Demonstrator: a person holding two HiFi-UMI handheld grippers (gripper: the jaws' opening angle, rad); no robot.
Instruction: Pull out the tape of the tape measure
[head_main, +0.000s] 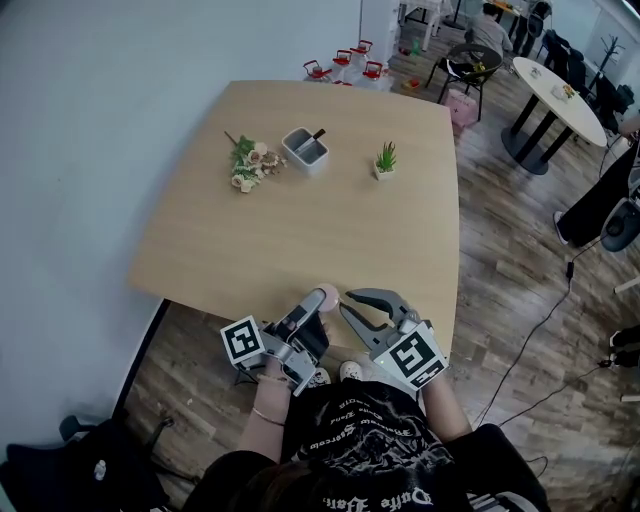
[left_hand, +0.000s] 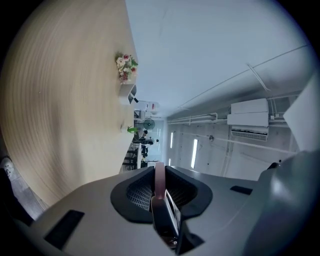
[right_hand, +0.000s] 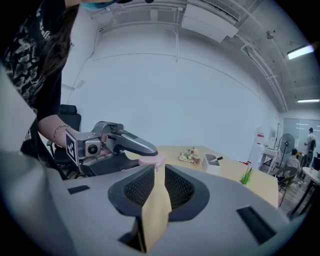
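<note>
Tape measure (head_main: 326, 295), pink, held over the table's (head_main: 300, 220) near edge; pull judged barely begun.
Left gripper (head_main: 316, 303) fingers (left_hand: 135, 190) clamp its case; right gripper (head_main: 347, 303) fingers (right_hand: 182, 190) pinch the tape (right_hand: 155, 210). Draw straight, level, without twisting.

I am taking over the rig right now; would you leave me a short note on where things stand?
Left gripper: shut on the pink tape measure, held at the near edge of the table.
Right gripper: shut on the tape, close beside the tape measure.
Done: both grips are made; only a short bit of tape shows between the tape measure and the right jaws.
Left: draw the grippers apart to pull the tape out, probably keeping the left one steady.
</note>
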